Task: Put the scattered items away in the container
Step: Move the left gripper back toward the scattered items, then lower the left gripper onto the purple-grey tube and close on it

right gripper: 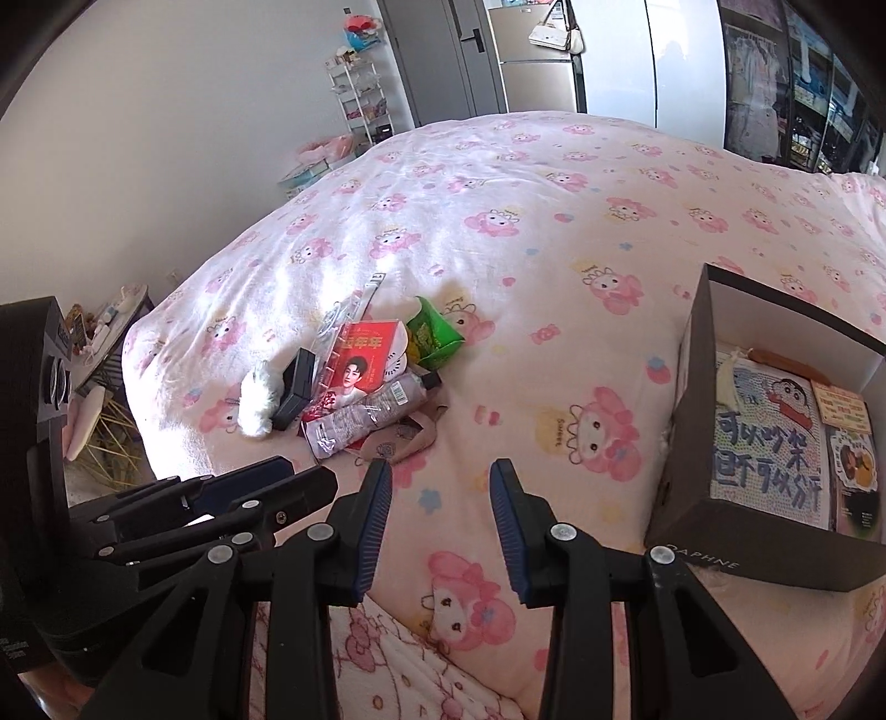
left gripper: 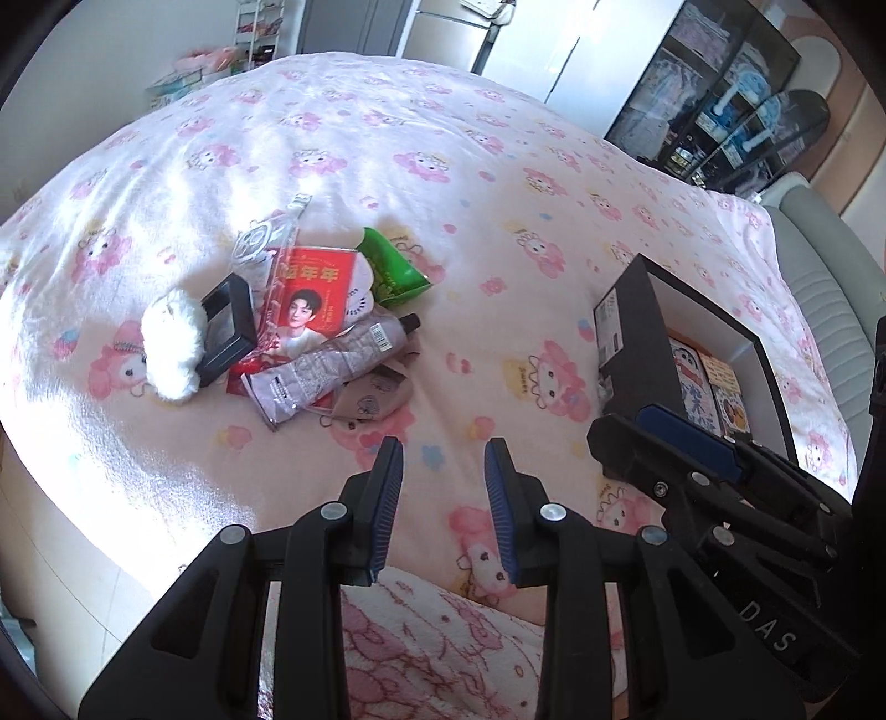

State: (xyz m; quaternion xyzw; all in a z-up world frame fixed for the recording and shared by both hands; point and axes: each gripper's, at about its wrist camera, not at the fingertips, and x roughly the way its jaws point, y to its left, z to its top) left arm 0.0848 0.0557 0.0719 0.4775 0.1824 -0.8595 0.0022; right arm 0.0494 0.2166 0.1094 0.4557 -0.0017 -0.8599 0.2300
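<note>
Left wrist view: pink cartoon-print bedspread [left gripper: 421, 144] across nearly the whole frame, glaring with sun at the left. Far right, a dark glass cabinet [left gripper: 720, 94] with blurred contents. Left gripper [left gripper: 446, 448] near the bottom edge, jaws apart with only bedding between them. Scattered pile left of centre: white plush [left gripper: 169, 343], small black case [left gripper: 230, 327], red photo card [left gripper: 315, 299], green packet [left gripper: 393, 266] and grey tube [left gripper: 332, 365], all overlapping, so lower pieces are hard to separate. Black box [left gripper: 637, 332] at the right, well apart from the pile and partly covered by the other tool.

Right wrist view: right gripper [right gripper: 441, 471] low in the frame, fingers likewise spread and empty. Same box at right, cut off by the frame edge, with printed cards inside. Far back, a fridge [right gripper: 531, 61], a hanging handbag [right gripper: 554, 33] and a wire shelf rack [right gripper: 360, 94]. Far-left side table [right gripper: 119, 315] too small to read.
</note>
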